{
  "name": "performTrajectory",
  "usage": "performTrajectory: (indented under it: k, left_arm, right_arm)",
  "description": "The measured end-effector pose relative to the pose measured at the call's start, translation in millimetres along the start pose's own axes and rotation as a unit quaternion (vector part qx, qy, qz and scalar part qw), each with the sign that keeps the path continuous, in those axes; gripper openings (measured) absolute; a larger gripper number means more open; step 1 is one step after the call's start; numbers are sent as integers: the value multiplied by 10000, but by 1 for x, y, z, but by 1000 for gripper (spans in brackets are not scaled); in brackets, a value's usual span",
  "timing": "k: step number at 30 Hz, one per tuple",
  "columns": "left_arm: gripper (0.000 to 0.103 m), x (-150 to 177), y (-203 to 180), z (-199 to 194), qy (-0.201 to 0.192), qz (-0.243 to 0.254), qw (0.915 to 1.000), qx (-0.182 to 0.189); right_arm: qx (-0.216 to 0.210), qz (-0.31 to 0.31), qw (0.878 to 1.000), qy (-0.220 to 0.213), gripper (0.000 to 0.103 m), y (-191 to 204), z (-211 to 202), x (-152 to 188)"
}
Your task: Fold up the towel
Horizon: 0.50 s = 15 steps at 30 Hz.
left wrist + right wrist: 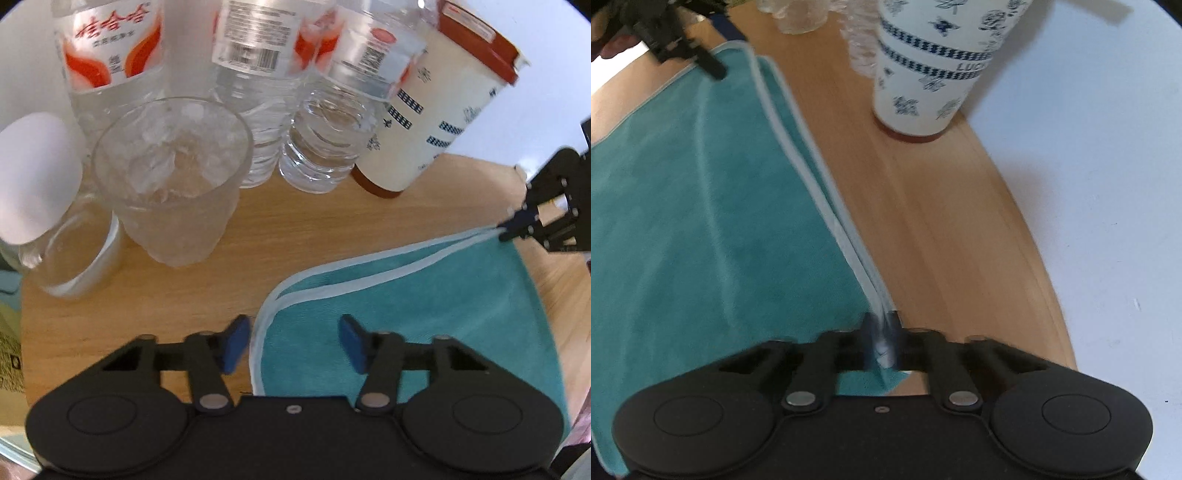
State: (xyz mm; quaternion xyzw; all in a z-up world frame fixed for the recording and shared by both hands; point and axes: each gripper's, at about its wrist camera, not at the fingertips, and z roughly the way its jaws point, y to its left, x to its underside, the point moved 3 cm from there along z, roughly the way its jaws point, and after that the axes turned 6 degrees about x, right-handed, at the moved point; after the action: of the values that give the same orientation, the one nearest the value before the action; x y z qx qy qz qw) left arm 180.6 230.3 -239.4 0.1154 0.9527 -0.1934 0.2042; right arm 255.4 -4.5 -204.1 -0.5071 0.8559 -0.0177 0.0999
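Note:
A teal towel (424,306) with a pale border lies on the round wooden table (207,295), doubled over so that two edges run side by side. My left gripper (294,343) hovers over the towel's near left corner. Its blue pads (234,345) stand apart with the border between them and do not press on it. In the right wrist view the same towel (701,221) fills the left side. My right gripper (882,341) is shut on its doubled border at a corner. That right gripper (511,230) also shows at the far right of the left wrist view, and the left gripper (701,59) at the top left of the right wrist view.
Behind the towel stand a frosted glass tumbler (173,177), three water bottles (258,92), a jar with a white lid (37,177) and a patterned paper cup (931,66). The curved table edge (1041,258) runs close on the right, with pale floor beyond.

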Motion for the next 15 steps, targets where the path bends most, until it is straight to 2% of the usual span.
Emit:
performTrajectory:
  k: [1,2,4,8,15]
  left_arm:
    - [20,-1,1,1,-6,-15,10000,-66]
    - [15,-1,1,2,-11,-22,9999,-126]
    - [13,-3,-1,1,-135,-44,9997,-223]
    - [11,-9,-9,-3,-330,-69,9994,-89]
    - [11,-20,-18,14,-351,13,9985,-416]
  right_arm:
    - [-43,-2,10000,-11,5,1,-3,2]
    - [-76,-1,10000,-21,5,1,-6,4]
    - [-89,-1,9999,-47,4,2,-10,7]
    - [-42,224,9995,-238,4,-6,-24,12]
    - [123,619,9977,-264,4,-17,-32,27]
